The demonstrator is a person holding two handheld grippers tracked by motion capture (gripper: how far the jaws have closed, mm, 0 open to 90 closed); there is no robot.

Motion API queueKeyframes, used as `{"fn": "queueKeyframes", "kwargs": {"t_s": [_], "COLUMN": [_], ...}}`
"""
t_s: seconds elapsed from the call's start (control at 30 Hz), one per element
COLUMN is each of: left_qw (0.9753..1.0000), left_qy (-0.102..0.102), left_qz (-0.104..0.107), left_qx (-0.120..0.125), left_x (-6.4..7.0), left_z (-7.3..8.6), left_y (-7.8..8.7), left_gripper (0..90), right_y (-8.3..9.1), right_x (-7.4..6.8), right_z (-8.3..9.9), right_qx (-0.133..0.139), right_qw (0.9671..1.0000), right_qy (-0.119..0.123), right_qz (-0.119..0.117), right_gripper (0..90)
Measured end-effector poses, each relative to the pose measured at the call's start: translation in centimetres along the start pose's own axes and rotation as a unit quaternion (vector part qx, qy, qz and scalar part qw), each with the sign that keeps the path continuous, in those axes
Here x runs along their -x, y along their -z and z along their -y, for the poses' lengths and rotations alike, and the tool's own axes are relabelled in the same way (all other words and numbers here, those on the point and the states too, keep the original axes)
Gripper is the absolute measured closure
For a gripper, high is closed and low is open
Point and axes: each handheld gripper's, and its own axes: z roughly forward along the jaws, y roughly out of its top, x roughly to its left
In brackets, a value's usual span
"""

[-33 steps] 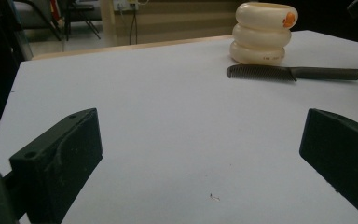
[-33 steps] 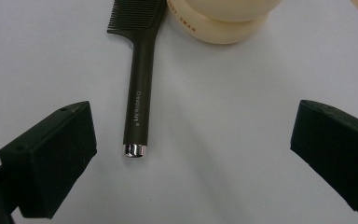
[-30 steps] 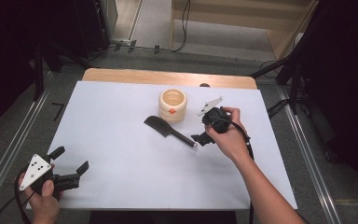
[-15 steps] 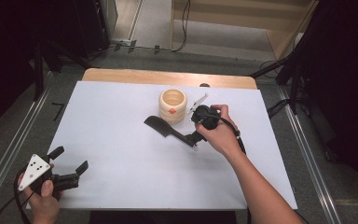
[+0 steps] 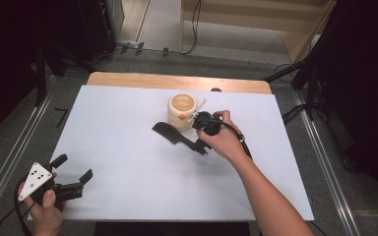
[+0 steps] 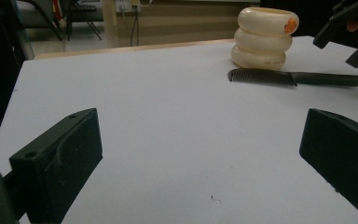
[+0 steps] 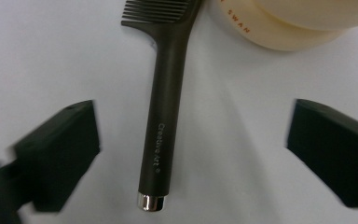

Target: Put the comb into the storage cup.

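A black comb [image 5: 173, 134] lies flat on the white table, just in front of a cream ribbed cup [image 5: 182, 110] with an orange spot. My right gripper [image 5: 197, 134] hangs open over the comb's handle [image 7: 164, 116], one jaw on each side, not touching it. The handle's silver end cap points toward me in the right gripper view, where the cup [image 7: 284, 28] sits beyond the teeth. My left gripper [image 5: 73, 168] stands open at the table's near left corner, nothing between its jaws. From the left gripper [image 6: 200, 163], the comb [image 6: 289, 78] and cup [image 6: 263, 37] lie far off.
The white table top [image 5: 128, 162] has a wooden strip [image 5: 177, 81] along its far edge. Metal rails run down both sides on the floor. Cables lie beyond the table. The right gripper [image 6: 349, 32] appears at the top right of the left gripper view.
The right hand has carried its open gripper leftward and down, from beside the cup to straddling the comb's handle. The left gripper has stayed put.
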Motion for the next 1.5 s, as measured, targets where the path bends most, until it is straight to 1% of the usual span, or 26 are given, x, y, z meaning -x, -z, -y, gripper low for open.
{"fn": "queueKeyframes", "kwargs": {"t_s": [0.03, 0.13, 0.17, 0.23, 0.27, 0.3, 0.33, 0.37, 0.4, 0.43, 0.5, 0.57, 0.6, 0.7, 0.77, 0.8, 0.87, 0.9, 1.07, 1.17, 1.2, 1.23, 1.27, 1.4, 1.47, 1.5], "left_qw": [1.0000, 1.0000, 1.0000, 1.0000, 1.0000, 1.0000, 1.0000, 1.0000, 1.0000, 1.0000, 1.0000, 1.0000, 1.0000, 1.0000, 1.0000, 1.0000, 1.0000, 1.0000, 1.0000, 1.0000, 1.0000, 1.0000, 1.0000, 1.0000, 1.0000, 1.0000], "left_qy": [0.000, 0.000, 0.001, 0.002, 0.002, 0.002, 0.001, 0.001, 0.001, 0.001, 0.001, 0.001, 0.001, 0.000, 0.001, 0.001, 0.000, 0.000, 0.000, 0.000, -0.001, -0.001, -0.002, -0.002, -0.003, -0.003], "left_qz": [0.000, 0.000, 0.001, 0.000, 0.001, 0.001, 0.001, 0.001, 0.001, 0.001, 0.001, 0.001, 0.001, 0.001, 0.001, 0.001, 0.001, 0.001, 0.002, 0.002, 0.002, 0.001, 0.001, 0.000, 0.000, -0.001], "left_qx": [0.000, 0.000, 0.001, 0.001, 0.001, 0.001, 0.000, 0.000, 0.000, 0.000, 0.000, 0.000, 0.000, -0.001, 0.000, 0.000, -0.001, -0.001, -0.001, 0.000, 0.000, -0.002, -0.003, -0.003, -0.004, -0.004], "left_x": [0.0, 0.0, 0.0, -0.1, -0.1, -0.1, -0.1, -0.1, -0.1, -0.1, -0.1, 0.0, 0.0, 0.0, 0.0, 0.0, 0.0, 0.0, 0.0, 0.0, 0.0, 0.0, 0.0, 0.0, 0.0, 0.0], "left_z": [0.0, 0.0, 0.0, 0.0, 0.0, 0.0, 0.0, 0.0, 0.0, 0.0, 0.0, 0.0, 0.0, 0.0, 0.0, 0.0, 0.0, 0.0, 0.0, 0.0, 0.0, 0.0, 0.0, 0.0, 0.0, 0.0], "left_y": [0.0, 0.1, 0.1, 0.1, 0.1, 0.0, 0.0, 0.0, 0.0, 0.0, 0.0, 0.0, 0.0, 0.0, 0.0, 0.0, 0.0, 0.0, 0.0, 0.0, 0.0, 0.0, 0.0, 0.0, 0.0, 0.0], "left_gripper": [0.0, 0.0, 0.0, 0.0, 0.0, 0.0, 0.0, 0.0, 0.0, 0.0, 0.0, 0.0, 0.0, 0.0, 0.0, 0.0, 0.0, 0.0, 0.0, 0.0, 0.0, 0.0, 0.0, 0.0, 0.0, 0.0], "right_y": [-0.1, -0.4, -0.5, -0.7, -0.8, -0.9, -1.0, -1.0, -1.0, -1.1, -1.4, -1.6, -1.8, -2.0, -2.2, -2.2, -2.4, -2.5, -3.1, -3.3, -3.2, -3.2, -3.3, -3.3, -3.2, -3.2], "right_x": [0.0, 0.0, 0.0, 0.0, 0.0, 0.1, 0.1, 0.2, 0.3, 0.3, 0.2, 0.0, 0.0, -0.3, -0.3, -0.3, -0.2, -0.2, -0.4, -0.4, -0.5, -0.6, -0.6, -0.7, -0.7, -0.7], "right_z": [-0.1, -0.3, -0.3, -0.3, -0.4, -0.4, -0.4, -0.4, -0.4, -0.4, -0.5, -0.7, -0.7, -1.0, -1.1, -1.2, -1.4, -1.4, -1.7, -1.8, -1.8, -1.8, -1.7, -1.7, -1.6, -1.5], "right_qx": [-0.003, -0.006, -0.007, -0.010, -0.010, -0.010, -0.010, -0.004, -0.005, -0.005, -0.011, -0.019, -0.021, -0.033, -0.034, -0.039, -0.041, -0.037, -0.051, -0.051, -0.052, -0.052, -0.049, -0.044, -0.040, -0.040], "right_qw": [1.0000, 0.9998, 0.9999, 0.9998, 0.9997, 0.9997, 0.9996, 0.9995, 0.9993, 0.9990, 0.9991, 0.9988, 0.9989, 0.9989, 0.9987, 0.9986, 0.9984, 0.9984, 0.9980, 0.9982, 0.9981, 0.9982, 0.9983, 0.9987, 0.9991, 0.9991], "right_qy": [-0.005, -0.004, -0.001, -0.010, -0.015, -0.015, -0.020, -0.026, -0.027, -0.024, -0.021, -0.025, -0.018, -0.014, -0.022, -0.021, -0.027, -0.028, -0.028, -0.023, -0.026, -0.025, -0.025, -0.017, -0.004, -0.006], "right_qz": [0.001, -0.017, -0.014, -0.014, -0.015, -0.017, -0.016, -0.019, -0.025, -0.036, -0.037, -0.037, -0.037, -0.031, -0.032, -0.029, -0.029, -0.031, -0.024, -0.020, -0.018, -0.017, -0.018, -0.016, -0.015, -0.014], "right_gripper": [11.1, 12.8, 14.3, 19.5, 20.4, 22.6, 28.2, 35.0, 42.0, 44.2, 45.9, 49.0, 49.6, 53.2, 56.2, 56.7, 58.7, 59.8, 60.4, 61.6, 63.9, 68.6, 69.9, 70.5, 70.6, 70.7]}}
